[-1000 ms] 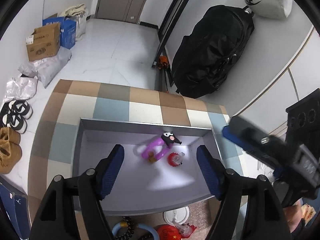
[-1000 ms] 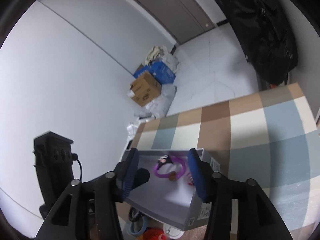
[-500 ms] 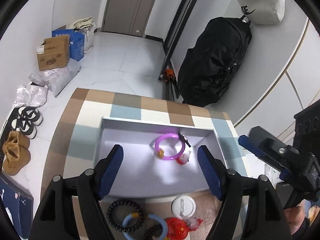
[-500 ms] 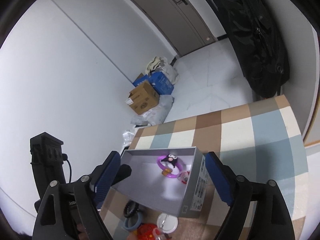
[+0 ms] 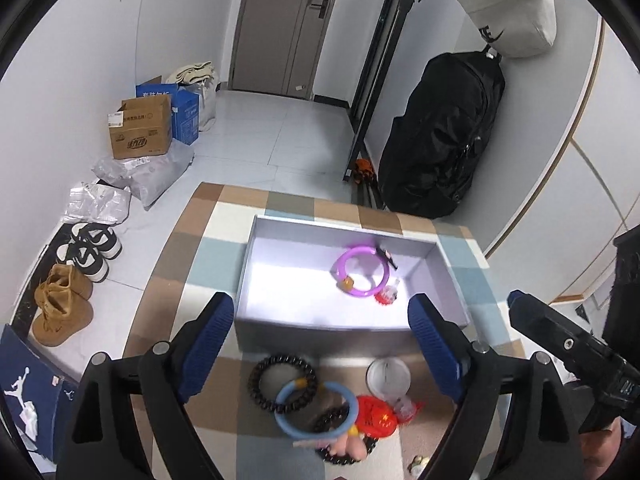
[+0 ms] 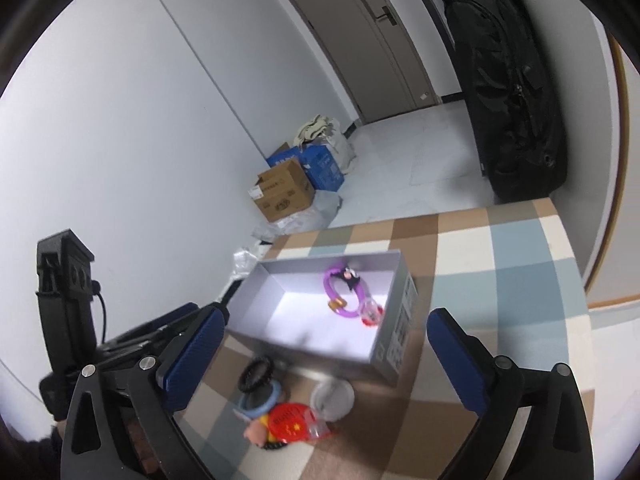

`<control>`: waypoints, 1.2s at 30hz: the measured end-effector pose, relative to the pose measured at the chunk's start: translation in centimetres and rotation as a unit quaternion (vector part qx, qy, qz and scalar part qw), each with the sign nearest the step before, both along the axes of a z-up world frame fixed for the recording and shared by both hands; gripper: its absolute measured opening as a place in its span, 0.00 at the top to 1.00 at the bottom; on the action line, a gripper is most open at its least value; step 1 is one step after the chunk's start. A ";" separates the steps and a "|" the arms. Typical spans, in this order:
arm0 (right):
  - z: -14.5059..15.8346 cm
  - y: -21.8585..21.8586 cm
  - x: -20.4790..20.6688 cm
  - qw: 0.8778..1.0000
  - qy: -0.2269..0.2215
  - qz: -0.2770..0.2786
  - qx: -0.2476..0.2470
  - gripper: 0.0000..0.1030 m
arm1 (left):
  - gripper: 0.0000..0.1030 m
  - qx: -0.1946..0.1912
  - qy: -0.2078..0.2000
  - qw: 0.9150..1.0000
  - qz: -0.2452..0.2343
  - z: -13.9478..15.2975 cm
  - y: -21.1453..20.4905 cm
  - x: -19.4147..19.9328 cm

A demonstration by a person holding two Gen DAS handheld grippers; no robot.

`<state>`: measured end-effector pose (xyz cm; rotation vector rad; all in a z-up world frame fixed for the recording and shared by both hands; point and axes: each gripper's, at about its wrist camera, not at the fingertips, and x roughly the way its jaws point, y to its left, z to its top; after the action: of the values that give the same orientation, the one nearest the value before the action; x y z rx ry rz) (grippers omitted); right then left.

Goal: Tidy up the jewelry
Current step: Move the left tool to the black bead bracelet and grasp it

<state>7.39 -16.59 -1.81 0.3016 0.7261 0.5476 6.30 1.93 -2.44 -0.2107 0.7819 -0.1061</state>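
A grey open box [image 5: 280,324] [image 6: 394,344] sits on a checkered table and holds a purple bracelet [image 5: 345,258] [image 6: 330,280] with a black charm, and a small red charm [image 5: 386,295] [image 6: 370,314]. In front of the box lie a black bead bracelet [image 5: 256,380] [image 6: 256,374], a blue ring bracelet [image 5: 320,432] [image 6: 260,402], a red charm [image 5: 376,416] [image 6: 288,424] and a white round disc [image 5: 388,374] [image 6: 332,396]. My left gripper [image 5: 320,348] is open and empty above these. My right gripper [image 6: 320,356] is open and empty, and shows at the right of the left wrist view [image 5: 568,352].
The checkered table [image 5: 184,256] [image 6: 500,264] ends near a wall on the right. On the floor stand cardboard boxes [image 5: 140,132] [image 6: 284,190], shoes [image 5: 60,308] and a black bag [image 5: 440,140] [image 6: 508,80]. A closed door [image 5: 288,28] is at the back.
Both grippers have pulled back and up from the box. The loose jewelry in front of the box has come into view. The right gripper's jaws have opened wider.
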 end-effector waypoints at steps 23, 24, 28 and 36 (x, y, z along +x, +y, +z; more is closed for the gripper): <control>-2.6 0.7 -4.5 0.998 0.038 -0.013 -0.042 0.00 | 0.10 -0.045 0.107 0.993 -0.023 -4.6 0.9 -3.2; -2.7 0.8 -4.6 0.998 0.039 -0.013 -0.042 0.00 | 0.10 -0.043 0.108 0.993 -0.025 -4.6 0.9 -3.3; -2.9 0.9 -4.8 0.998 0.044 -0.013 -0.042 0.00 | 0.10 -0.048 0.123 0.991 -0.021 -5.1 1.3 -3.0; -3.2 0.7 -5.1 0.998 0.050 -0.015 -0.045 0.00 | 0.10 -0.104 0.132 0.985 0.034 -5.7 4.0 -1.1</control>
<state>2.29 -15.85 -5.00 0.2567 0.8399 0.4713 5.17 5.92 -8.12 -0.4567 1.0274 -0.0970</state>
